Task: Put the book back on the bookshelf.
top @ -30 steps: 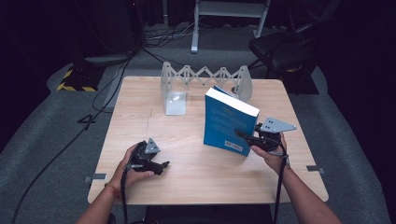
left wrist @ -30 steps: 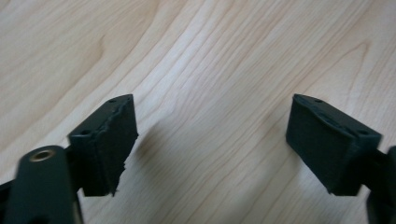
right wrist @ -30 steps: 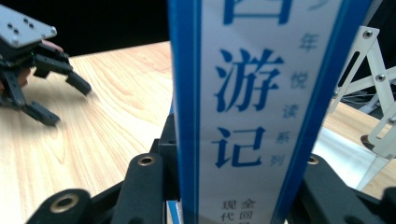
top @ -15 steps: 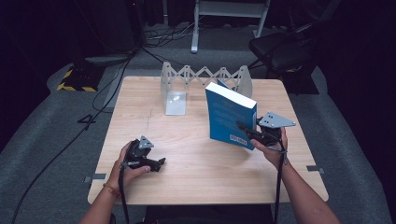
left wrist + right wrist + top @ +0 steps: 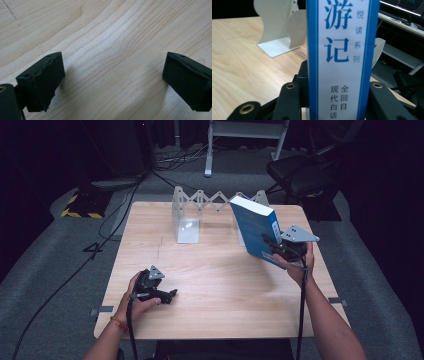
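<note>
Now that the book (image 5: 256, 231) has come up off the table (image 5: 220, 285) and drifted toward the far right, it hangs tilted in the air, its top leaning away to the left in the high view, just in front of the rack (image 5: 200, 210); a second ago it stood lower and nearer the middle. The right gripper (image 5: 280, 251) carries it, jaws closed on the spine, and in the right gripper view the blue-and-white spine (image 5: 339, 60) rises straight between the two black jaws. I judge this to be the carry toward the rack, with the lift done and the placing not yet begun. The slot it seems bound for lies between the white bookend (image 5: 186, 217) and the right end of the rack (image 5: 260, 199); the book needs to be stood upright before it goes down there, or its lower corner may catch the rack. The left gripper (image 5: 167, 296) rests low over the near left of the table, well apart from the book. Its jaws have just been opening and now stand wide, with nothing between them but bare wood (image 5: 112, 62). That reads as a hand made ready, perhaps to steady the book or the bookend once the book arrives.
</note>
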Motion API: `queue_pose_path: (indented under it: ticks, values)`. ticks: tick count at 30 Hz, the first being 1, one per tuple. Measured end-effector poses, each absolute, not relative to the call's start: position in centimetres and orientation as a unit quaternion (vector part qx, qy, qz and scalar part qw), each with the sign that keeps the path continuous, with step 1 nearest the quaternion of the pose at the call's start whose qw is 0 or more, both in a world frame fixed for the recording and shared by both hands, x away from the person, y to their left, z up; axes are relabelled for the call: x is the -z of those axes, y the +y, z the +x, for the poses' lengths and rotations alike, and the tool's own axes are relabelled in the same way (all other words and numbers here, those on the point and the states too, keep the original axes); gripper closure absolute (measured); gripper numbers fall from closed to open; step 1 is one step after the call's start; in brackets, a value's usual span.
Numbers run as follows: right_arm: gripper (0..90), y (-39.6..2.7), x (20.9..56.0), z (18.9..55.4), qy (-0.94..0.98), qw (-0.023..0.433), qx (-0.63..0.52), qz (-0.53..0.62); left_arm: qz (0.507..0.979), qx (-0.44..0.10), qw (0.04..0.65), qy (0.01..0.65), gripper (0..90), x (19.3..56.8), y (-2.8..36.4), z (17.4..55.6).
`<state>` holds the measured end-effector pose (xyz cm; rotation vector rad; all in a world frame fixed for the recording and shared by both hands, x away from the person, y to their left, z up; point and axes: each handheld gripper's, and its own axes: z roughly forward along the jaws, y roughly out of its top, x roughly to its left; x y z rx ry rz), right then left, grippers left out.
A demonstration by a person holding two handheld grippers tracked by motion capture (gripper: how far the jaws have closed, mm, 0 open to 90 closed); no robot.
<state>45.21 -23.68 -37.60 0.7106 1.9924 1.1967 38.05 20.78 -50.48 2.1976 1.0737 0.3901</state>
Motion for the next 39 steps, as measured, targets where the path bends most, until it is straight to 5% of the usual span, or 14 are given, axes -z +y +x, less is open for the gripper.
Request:
queue_pose_path:
  ticks: [39]
  values:
    - [62.4,-20.2,38.0,54.4,0.697,0.361,-0.485,0.385,0.842,-0.146,0.328,0.402,4.5,50.5,20.8,38.0]
